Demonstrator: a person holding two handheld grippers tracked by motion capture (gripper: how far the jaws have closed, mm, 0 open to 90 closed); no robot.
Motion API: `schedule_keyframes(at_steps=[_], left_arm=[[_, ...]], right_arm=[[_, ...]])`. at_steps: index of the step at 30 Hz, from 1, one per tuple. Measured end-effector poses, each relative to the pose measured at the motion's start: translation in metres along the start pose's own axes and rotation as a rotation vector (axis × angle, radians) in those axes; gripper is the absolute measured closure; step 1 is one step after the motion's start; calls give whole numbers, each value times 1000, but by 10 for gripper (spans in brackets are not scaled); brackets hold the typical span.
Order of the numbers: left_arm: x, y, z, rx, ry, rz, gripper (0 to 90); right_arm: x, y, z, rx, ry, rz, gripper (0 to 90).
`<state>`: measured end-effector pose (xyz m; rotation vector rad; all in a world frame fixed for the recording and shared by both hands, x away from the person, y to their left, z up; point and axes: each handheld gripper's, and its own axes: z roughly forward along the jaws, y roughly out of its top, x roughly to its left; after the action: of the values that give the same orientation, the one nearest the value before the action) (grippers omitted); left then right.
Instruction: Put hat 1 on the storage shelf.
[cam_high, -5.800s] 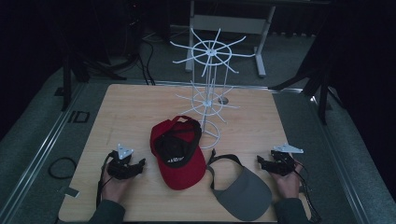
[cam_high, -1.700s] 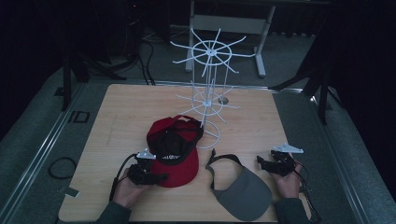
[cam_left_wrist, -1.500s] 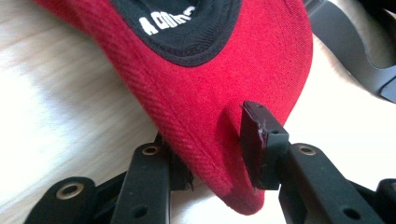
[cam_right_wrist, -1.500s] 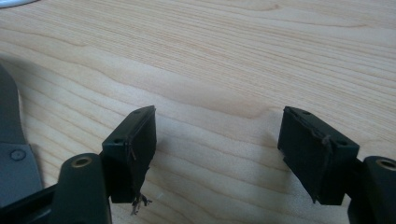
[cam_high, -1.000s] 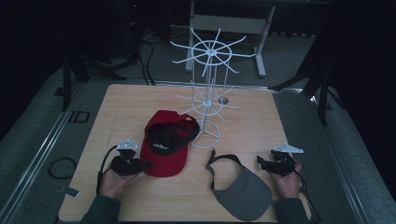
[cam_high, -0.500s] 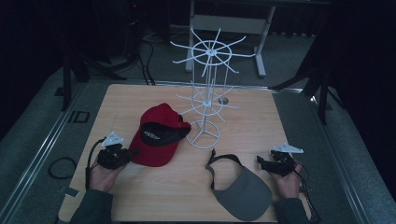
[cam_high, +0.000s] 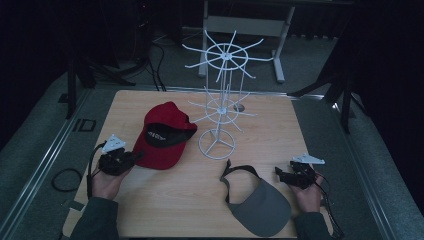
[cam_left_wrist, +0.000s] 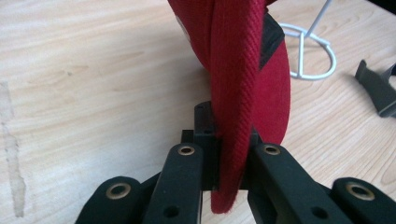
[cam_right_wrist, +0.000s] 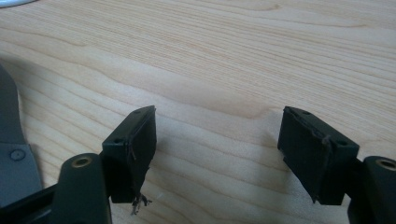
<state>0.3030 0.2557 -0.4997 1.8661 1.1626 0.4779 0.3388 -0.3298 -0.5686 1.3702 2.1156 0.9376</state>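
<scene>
Red cap: the red cap has been dragged toward the left side of the counter since the first frame, where it lay in the middle in front of the rack. Now it sits left of the rack base, close to it (touching or not, I can't tell).
Left hand-held gripper: the left hand-held gripper is clamped on the cap's brim edge; in the left gripper view the red fabric stands pinched between both jaws.
Right hand-held gripper: the right hand-held gripper hasn't budged, jaws spread wide over bare wood, holding nothing. It sits near the right edge, just beside the visor.
Grey visor: the grey visor is in the same spot, front right, its brim near the front edge.
Open room: bare wood at front centre between cap and visor, also along the far edge.
Count: one cap, one visor, one white wire rack, two grippers.
</scene>
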Motion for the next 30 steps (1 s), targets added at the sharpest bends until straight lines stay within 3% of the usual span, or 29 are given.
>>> schedule_keyframes(at_steps=[30], left_arm=[[9,37,-20,-120,49,1,862]], right_arm=[[0,0,0,0,0,0,280]])
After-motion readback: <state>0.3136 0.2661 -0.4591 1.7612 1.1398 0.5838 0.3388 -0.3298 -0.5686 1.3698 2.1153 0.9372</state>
